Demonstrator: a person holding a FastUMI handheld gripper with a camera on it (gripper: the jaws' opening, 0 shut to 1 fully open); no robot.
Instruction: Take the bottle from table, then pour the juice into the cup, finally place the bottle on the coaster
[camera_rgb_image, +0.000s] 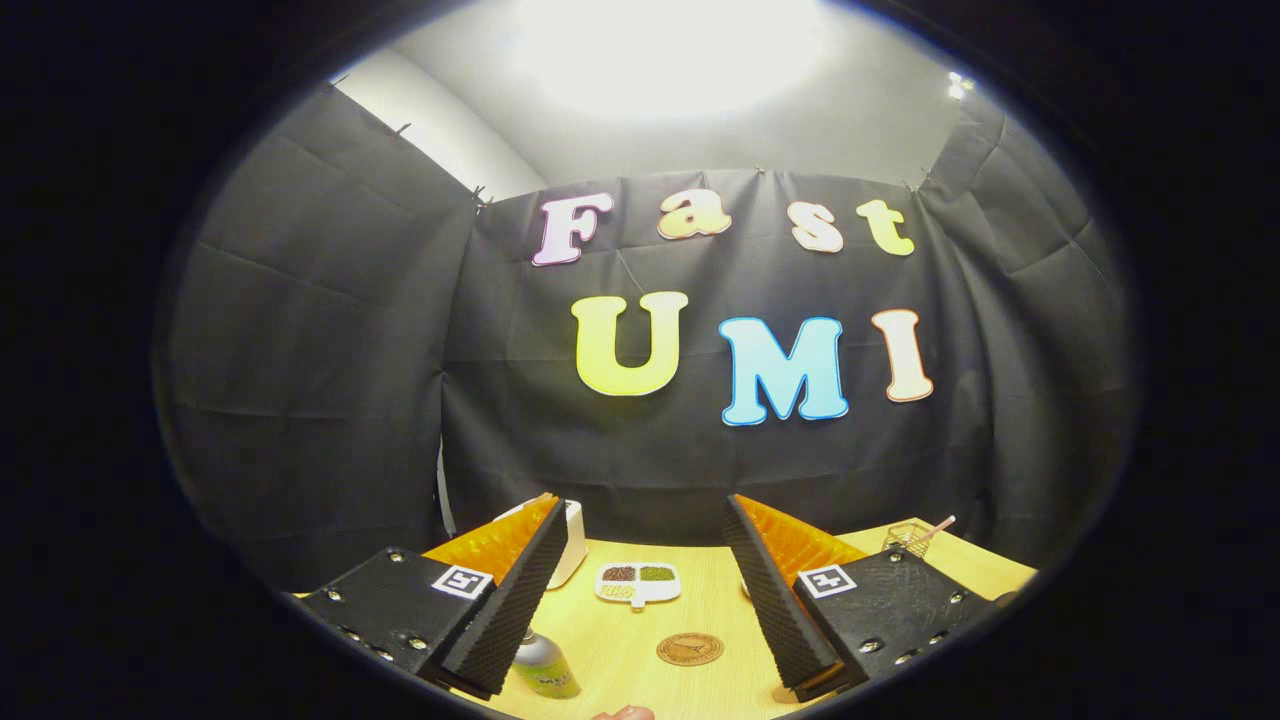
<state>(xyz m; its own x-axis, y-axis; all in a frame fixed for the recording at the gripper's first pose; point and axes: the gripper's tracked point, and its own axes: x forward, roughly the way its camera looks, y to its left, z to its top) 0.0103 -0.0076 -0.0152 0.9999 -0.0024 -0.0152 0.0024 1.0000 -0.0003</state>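
Observation:
My gripper (645, 590) is open, its two fingers spread wide above the wooden table (700, 600) with nothing between them. A green bottle with a silver cap (543, 668) stands on the table close beside the left finger (515, 600), low down and partly hidden by it. A round brown coaster (690, 649) lies on the table between the fingers, nearer the right one. The cup is not something I can pick out; a small pale shape shows just behind the right finger.
A white divided dish with dark and green fillings (638, 582) sits further ahead between the fingers. A white box (572, 545) stands behind the left finger. A wire basket holding a straw (912, 536) is at the far right. A fingertip (625, 713) shows at the near edge.

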